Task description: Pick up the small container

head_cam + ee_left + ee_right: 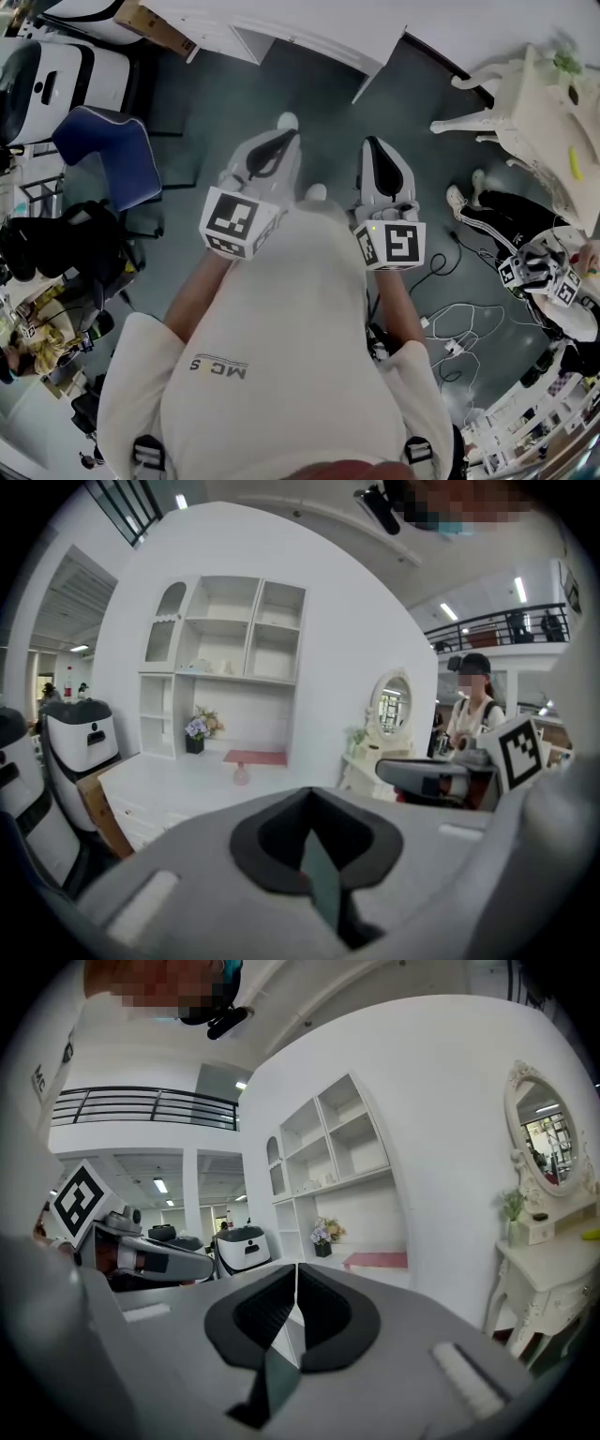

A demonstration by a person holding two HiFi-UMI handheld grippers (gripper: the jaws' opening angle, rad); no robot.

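I hold both grippers up in front of my chest, pointing forward over the grey floor. My left gripper has its dark pads together with nothing between them. My right gripper is shut too, and empty. Far ahead, a white desk carries a small pink bottle-like container in front of a pink tray. A small pale box stands on the vanity table. Neither gripper is close to any of these.
A white shelf unit rises over the desk, with a flower pot beside it. The vanity has an oval mirror. A blue chair and a white machine stand at left. Another person sits at right. Cables lie on the floor.
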